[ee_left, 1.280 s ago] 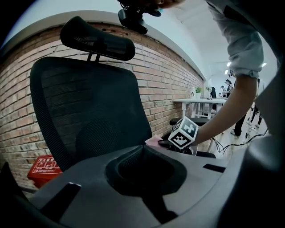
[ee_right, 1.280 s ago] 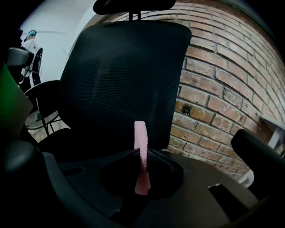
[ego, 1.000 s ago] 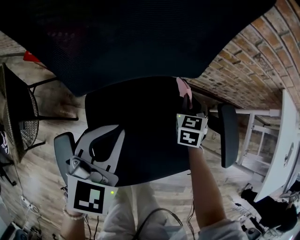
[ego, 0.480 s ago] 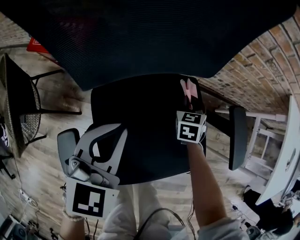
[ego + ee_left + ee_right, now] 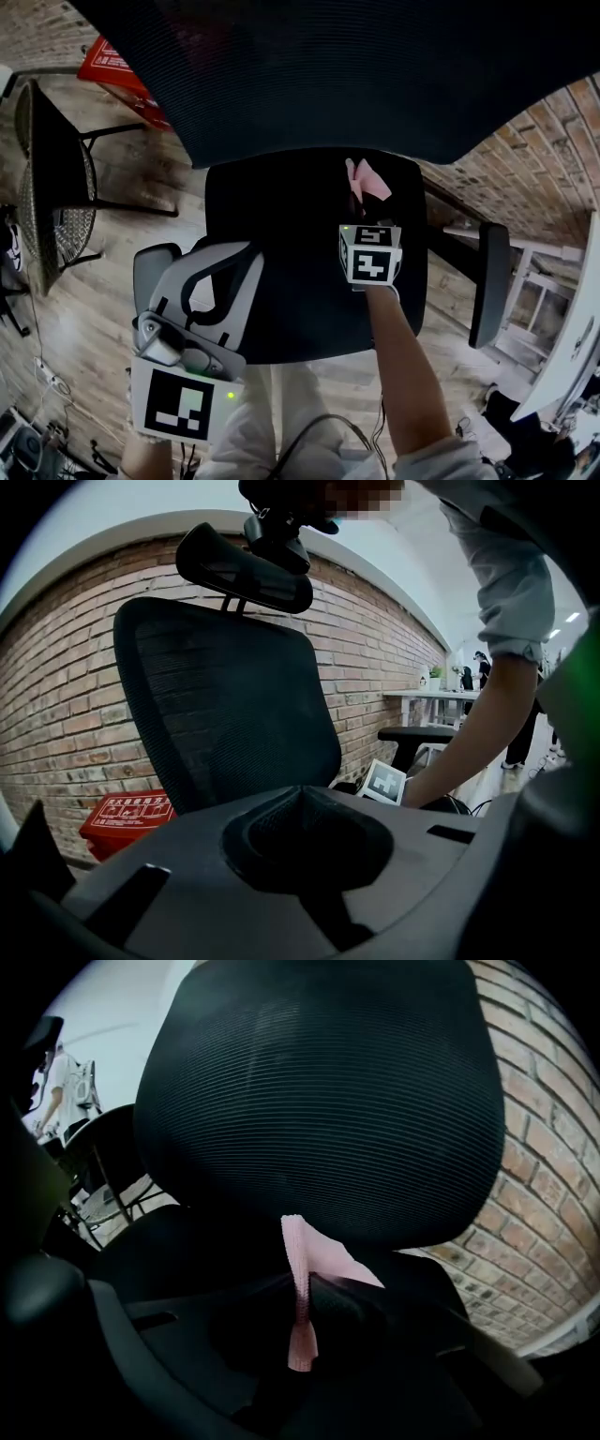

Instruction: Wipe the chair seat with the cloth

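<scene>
right gripper point(image 5: 304, 1290): fingers clamped on pink cloth point(image 5: 317, 1256)
cloth: over far-right part of chair seat point(image 5: 286, 239), close to backrest point(image 5: 356, 75)
left gripper point(image 5: 300, 794): fingers closed, empty, at seat's near-left edge

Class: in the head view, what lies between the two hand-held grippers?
Only bare black chair seat lies between the left hand-held gripper and the right hand-held gripper, which pinches the pink cloth; the head view shows it.

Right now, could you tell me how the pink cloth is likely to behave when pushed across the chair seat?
The pink cloth is probably floppy: it folds and droops where the right tool pinches it. It looks thin, so likely light. Pushed across the chair seat, it may bunch rather than slide.
</scene>
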`<state>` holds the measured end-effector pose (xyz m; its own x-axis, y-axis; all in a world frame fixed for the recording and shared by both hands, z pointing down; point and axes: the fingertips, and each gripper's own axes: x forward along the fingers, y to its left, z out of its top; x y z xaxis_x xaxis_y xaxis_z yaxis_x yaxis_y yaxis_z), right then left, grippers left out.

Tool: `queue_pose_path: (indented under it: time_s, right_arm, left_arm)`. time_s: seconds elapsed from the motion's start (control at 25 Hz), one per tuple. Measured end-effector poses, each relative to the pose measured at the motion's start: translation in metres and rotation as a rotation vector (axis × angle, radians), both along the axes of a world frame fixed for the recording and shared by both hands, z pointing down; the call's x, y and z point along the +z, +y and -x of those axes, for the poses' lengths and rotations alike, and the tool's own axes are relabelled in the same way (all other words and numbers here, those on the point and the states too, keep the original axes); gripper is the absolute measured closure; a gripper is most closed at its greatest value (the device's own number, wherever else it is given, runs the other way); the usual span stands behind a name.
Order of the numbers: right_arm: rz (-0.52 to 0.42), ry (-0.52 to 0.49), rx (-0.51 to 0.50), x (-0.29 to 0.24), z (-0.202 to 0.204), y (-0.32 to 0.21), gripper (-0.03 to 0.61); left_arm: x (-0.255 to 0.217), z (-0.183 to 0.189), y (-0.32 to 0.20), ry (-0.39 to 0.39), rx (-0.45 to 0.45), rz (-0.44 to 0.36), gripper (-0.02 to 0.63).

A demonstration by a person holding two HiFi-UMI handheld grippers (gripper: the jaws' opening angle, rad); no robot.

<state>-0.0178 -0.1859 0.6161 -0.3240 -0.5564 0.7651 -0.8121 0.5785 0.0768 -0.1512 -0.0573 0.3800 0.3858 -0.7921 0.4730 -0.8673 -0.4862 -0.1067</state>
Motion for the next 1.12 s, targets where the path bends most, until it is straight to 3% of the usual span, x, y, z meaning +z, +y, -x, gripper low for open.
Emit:
queue_pose_path:
  time_s: [0.24, 1.12]
  right_arm:
    - [0.012, -0.037, -0.092, 0.001, 0.041, 0.016, 0.523]
    - [0.089, -0.228, -0.365, -0.009, 0.184, 0.115, 0.523]
  left_arm:
    - [-0.005, 0.013, 0.009, 0.010, -0.060, -0.002, 0.595]
    - [-0.009, 0.050, 0.029, -0.006, -0.131, 0.002, 0.595]
